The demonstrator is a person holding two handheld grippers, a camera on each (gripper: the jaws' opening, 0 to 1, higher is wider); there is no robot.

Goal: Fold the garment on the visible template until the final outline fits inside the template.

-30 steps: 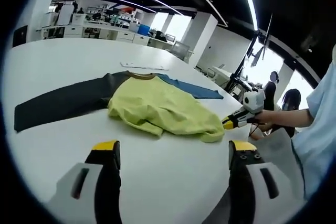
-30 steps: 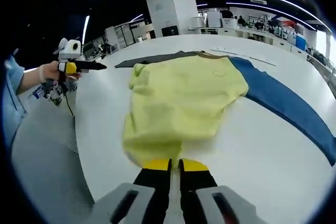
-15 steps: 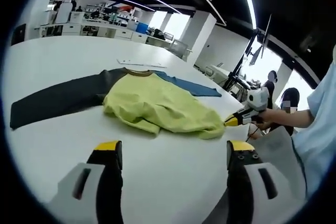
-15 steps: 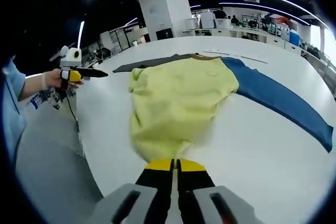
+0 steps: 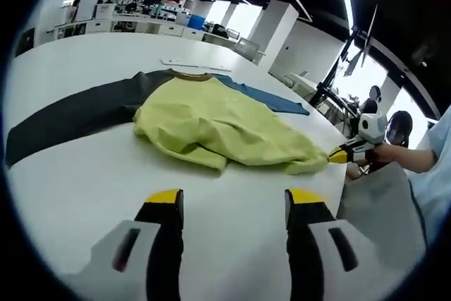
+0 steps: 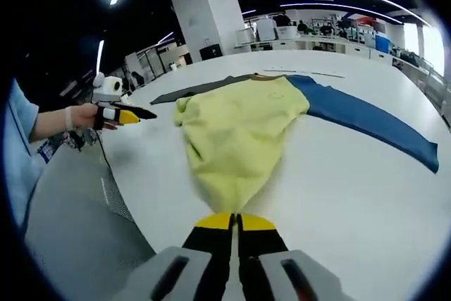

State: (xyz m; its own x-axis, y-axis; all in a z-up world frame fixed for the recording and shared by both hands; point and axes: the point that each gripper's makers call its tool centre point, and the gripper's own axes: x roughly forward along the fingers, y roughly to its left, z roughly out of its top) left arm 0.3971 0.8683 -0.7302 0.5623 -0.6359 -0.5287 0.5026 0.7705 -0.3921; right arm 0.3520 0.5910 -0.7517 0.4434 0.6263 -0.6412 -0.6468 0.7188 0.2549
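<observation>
A yellow garment point(image 5: 211, 128) with one dark sleeve point(image 5: 70, 121) and one blue sleeve point(image 6: 366, 118) lies spread on the white worktop point(image 5: 77, 188). The right hand-held gripper point(image 6: 235, 222) has its jaws pressed together on the garment's hem, pulling the cloth into a taut point. The left hand-held gripper point(image 5: 235, 199) hovers above the bare worktop near the garment, jaws apart and holding nothing.

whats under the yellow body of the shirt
The yellow body lies bunched on the white table; its hem corner is pinched in the right gripper. Whatever lies beneath, template included, is covered.
</observation>
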